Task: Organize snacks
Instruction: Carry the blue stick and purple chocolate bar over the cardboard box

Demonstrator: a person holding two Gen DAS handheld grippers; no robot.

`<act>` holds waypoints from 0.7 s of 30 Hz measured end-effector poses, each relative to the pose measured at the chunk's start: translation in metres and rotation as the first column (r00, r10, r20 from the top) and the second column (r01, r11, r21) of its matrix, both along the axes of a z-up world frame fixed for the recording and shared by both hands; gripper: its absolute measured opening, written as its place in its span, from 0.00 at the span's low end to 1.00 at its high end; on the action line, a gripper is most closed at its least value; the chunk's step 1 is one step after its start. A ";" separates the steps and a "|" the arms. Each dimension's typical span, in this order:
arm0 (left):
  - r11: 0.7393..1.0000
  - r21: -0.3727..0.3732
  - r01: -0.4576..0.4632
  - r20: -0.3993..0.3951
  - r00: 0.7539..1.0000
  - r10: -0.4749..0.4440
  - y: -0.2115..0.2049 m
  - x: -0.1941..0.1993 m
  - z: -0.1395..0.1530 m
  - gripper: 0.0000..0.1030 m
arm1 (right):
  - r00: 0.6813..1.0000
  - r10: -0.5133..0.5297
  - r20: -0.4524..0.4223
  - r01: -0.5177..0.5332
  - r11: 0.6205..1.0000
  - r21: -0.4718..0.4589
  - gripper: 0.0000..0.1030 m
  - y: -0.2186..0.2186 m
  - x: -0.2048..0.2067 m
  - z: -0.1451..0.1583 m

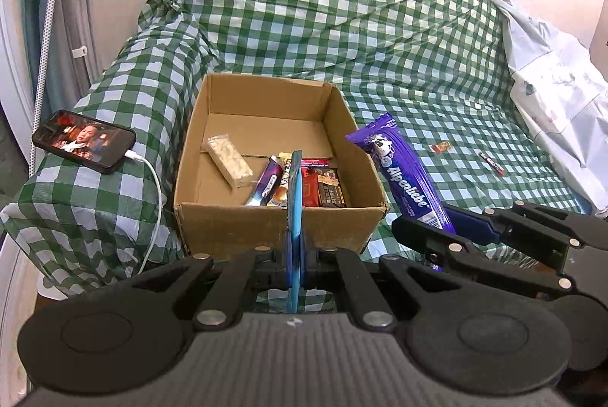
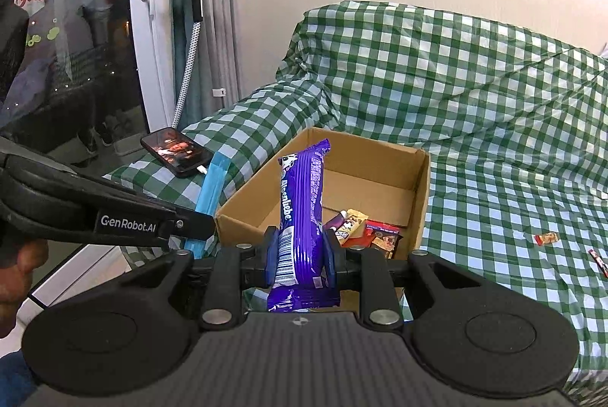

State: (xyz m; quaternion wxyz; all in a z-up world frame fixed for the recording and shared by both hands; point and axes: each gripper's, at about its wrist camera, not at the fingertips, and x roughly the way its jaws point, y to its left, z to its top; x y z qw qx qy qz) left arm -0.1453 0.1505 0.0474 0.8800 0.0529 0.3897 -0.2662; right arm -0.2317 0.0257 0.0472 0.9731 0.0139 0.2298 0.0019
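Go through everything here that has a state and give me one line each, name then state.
Cardboard box: open-topped, partly filled with snacks.
Purple Alpenliebe pack: clamped upright in right gripper, near the box's front.
Flat blue packet: pinched edge-on in left gripper, jaws fully shut on it.
Phone: screen lit, cable plugged in.
Small red-wrapped candy: loose on the checked cloth, outside the box.
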 end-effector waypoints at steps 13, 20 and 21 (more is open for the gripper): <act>1.000 0.002 -0.004 -0.016 1.000 0.004 0.000 0.006 -0.003 0.04 | 1.000 -0.003 -0.025 0.003 1.000 0.013 0.25 -0.001 0.005 -0.001; 1.000 -0.002 -0.020 -0.028 0.999 0.020 -0.001 0.018 -0.005 0.04 | 0.999 -0.009 -0.048 0.010 1.000 0.019 0.25 -0.003 0.015 -0.005; 1.000 -0.002 -0.021 -0.030 0.999 0.021 -0.002 0.020 -0.005 0.04 | 0.999 -0.009 -0.052 0.010 1.000 0.019 0.25 -0.004 0.016 -0.006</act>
